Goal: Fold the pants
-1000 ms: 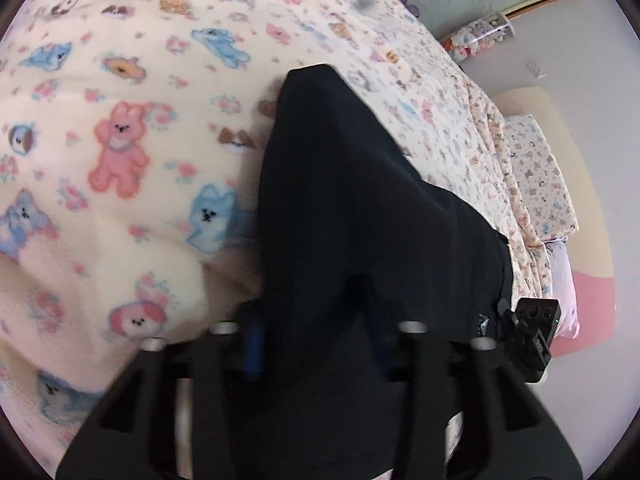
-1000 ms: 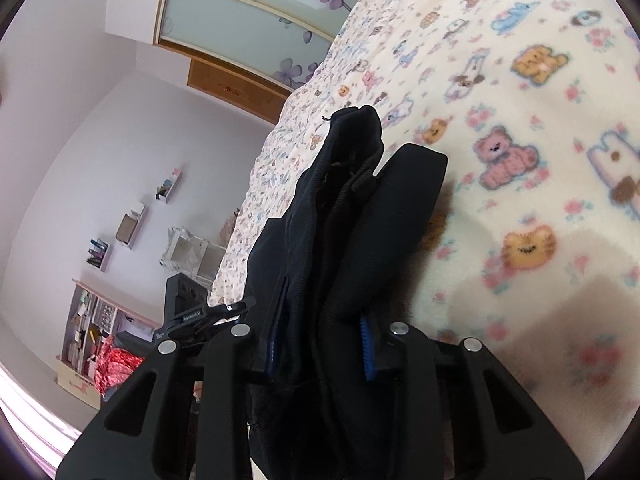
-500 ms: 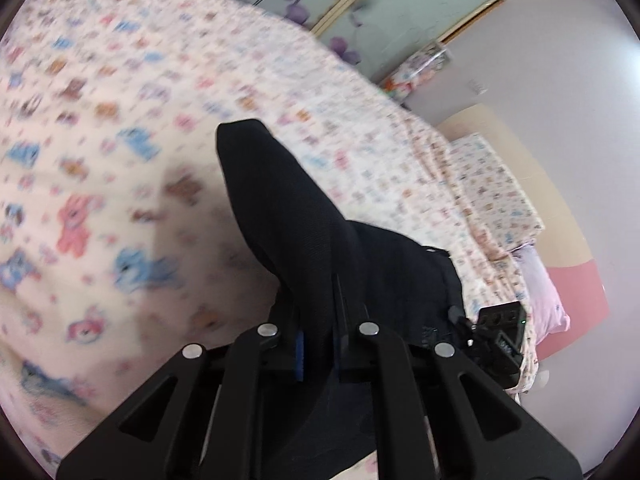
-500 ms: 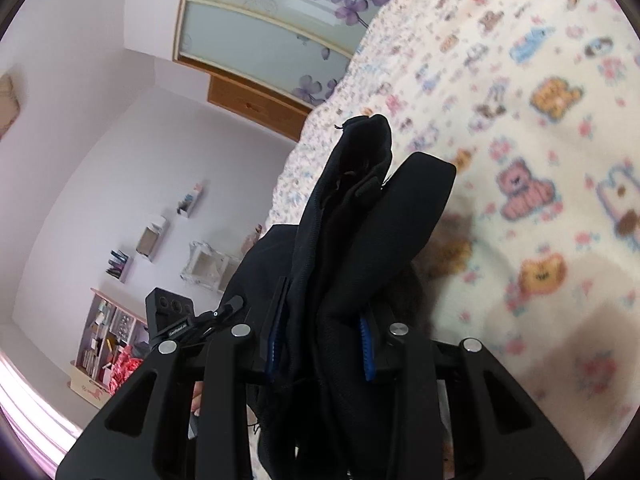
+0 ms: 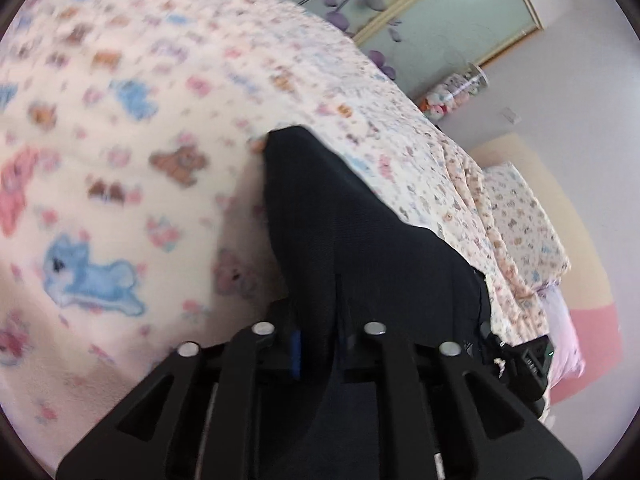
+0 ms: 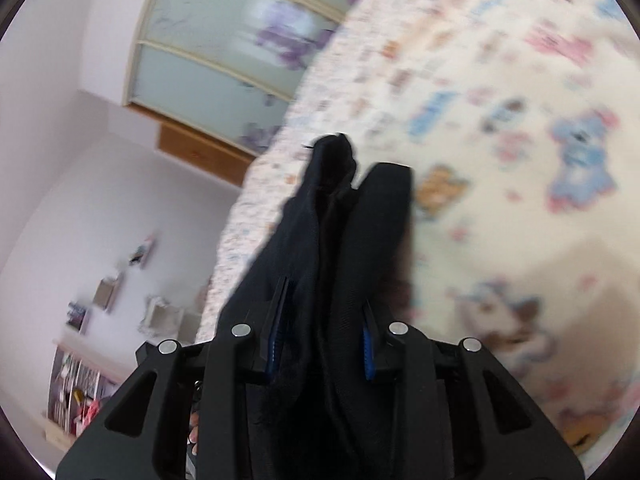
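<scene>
The black pants (image 5: 360, 248) hang bunched over a bed with a cream animal-print blanket (image 5: 120, 200). My left gripper (image 5: 320, 344) is shut on the pants' edge, cloth pinched between its blue-padded fingers. My right gripper (image 6: 320, 344) is shut on a thick bundle of the pants (image 6: 340, 232), whose folds stick up past the fingertips. The right gripper's body (image 5: 528, 364) shows at the lower right of the left wrist view, close beside the cloth. Both views are motion-blurred.
The blanket (image 6: 520, 160) covers the bed. A pillow (image 5: 520, 216) and a pink cushion (image 5: 564, 344) lie at the bed's right end. Sliding wardrobe doors with purple flowers (image 5: 400, 20) stand behind the bed. Wall shelves (image 6: 108, 292) are at left in the right wrist view.
Both grippers have moved with the pants still held; the left gripper closed tighter on the cloth since a second ago. The views swung and the blanket pattern shifted.
</scene>
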The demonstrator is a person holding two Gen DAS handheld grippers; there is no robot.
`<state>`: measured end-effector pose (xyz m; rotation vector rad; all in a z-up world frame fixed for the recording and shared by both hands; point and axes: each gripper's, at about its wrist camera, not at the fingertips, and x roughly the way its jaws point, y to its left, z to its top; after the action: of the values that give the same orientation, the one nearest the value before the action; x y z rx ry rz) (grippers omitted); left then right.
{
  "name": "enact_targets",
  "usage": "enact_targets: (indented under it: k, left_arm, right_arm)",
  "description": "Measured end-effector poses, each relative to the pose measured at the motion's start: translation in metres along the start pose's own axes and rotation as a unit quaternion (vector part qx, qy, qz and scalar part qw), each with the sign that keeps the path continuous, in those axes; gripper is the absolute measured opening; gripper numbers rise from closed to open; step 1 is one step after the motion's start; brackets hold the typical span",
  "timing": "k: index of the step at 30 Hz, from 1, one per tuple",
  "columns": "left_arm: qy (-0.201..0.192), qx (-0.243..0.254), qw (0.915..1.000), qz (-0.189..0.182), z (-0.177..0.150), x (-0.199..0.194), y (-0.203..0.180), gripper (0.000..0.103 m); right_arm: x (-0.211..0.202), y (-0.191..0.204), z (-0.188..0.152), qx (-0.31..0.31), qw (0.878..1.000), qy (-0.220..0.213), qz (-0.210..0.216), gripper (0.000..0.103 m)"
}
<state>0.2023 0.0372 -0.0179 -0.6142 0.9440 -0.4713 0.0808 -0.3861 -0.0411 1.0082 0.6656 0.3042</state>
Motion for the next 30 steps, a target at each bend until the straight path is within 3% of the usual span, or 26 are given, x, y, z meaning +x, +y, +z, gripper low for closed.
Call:
enact_targets:
  k: [1,3,5,6,9,11,13,15,17,18,19,20,21,23,26,30]
  left_arm:
    - [0.000,-0.005,1.0000,0.006,0.000,0.000,0.003,0.033]
    - [-0.004,-0.007,0.9995,0.030,-0.001,-0.006,0.004,0.042]
    - [-0.027,0.001,0.9982,0.053,-0.001,-0.022,0.002,0.045]
    - [-0.048,0.013,0.9959,0.075,-0.002,-0.037,-0.002,0.051]
    - [-0.105,0.073,0.9855,0.111,-0.016,-0.071,-0.026,0.076]
    - [-0.114,0.122,0.9809,0.100,-0.030,-0.081,-0.048,0.083]
    - [-0.098,0.161,0.9797,0.067,-0.047,-0.080,-0.070,0.091]
    - [-0.076,0.174,0.9811,0.037,-0.057,-0.072,-0.081,0.092]
    - [-0.048,0.176,0.9830,0.019,-0.066,-0.056,-0.089,0.093]
    - [-0.041,0.176,0.9832,0.024,-0.070,-0.049,-0.089,0.093]
    - [-0.033,0.174,0.9836,0.031,-0.072,-0.041,-0.087,0.093]
    - [-0.026,0.172,0.9841,0.039,-0.074,-0.034,-0.084,0.093]
    - [-0.009,0.165,0.9845,0.059,-0.076,-0.022,-0.077,0.093]
    - [0.021,0.162,0.9836,0.077,-0.079,-0.002,-0.063,0.092]
    - [0.000,0.207,0.9740,0.092,-0.092,0.006,-0.066,0.099]
    - [-0.010,0.271,0.9484,0.165,-0.109,0.014,-0.087,0.101]
  right_arm:
    - [0.000,0.004,0.000,-0.010,1.000,0.001,-0.015,0.033]
    - [-0.001,0.011,-0.002,-0.027,0.999,0.002,-0.036,0.035]
    - [-0.007,0.017,-0.003,-0.030,0.998,-0.001,-0.053,0.040]
    - [-0.012,0.019,-0.005,-0.035,0.997,-0.005,-0.062,0.042]
    - [-0.035,0.037,-0.012,-0.068,0.992,-0.039,-0.098,0.062]
    - [-0.051,0.052,-0.015,-0.097,0.990,-0.061,-0.082,0.065]
    - [-0.060,0.066,-0.024,-0.110,0.992,-0.062,-0.021,0.065]
    - [-0.061,0.077,-0.033,-0.115,0.991,-0.038,0.051,0.065]
    - [-0.051,0.080,-0.043,-0.113,0.991,-0.007,0.071,0.066]
    - [-0.042,0.076,-0.047,-0.108,0.992,0.013,0.066,0.068]
    - [-0.036,0.071,-0.048,-0.102,0.993,0.026,0.049,0.076]
    - [-0.023,0.062,-0.050,-0.092,0.995,0.047,0.002,0.083]
    - [-0.015,0.054,-0.051,-0.085,0.994,0.060,-0.016,0.082]
    - [-0.005,0.041,-0.047,-0.068,0.996,0.063,-0.004,0.082]
    - [-0.002,0.039,-0.044,-0.073,0.996,0.060,0.002,0.082]
    - [-0.010,0.051,-0.052,-0.108,0.993,0.046,-0.002,0.087]
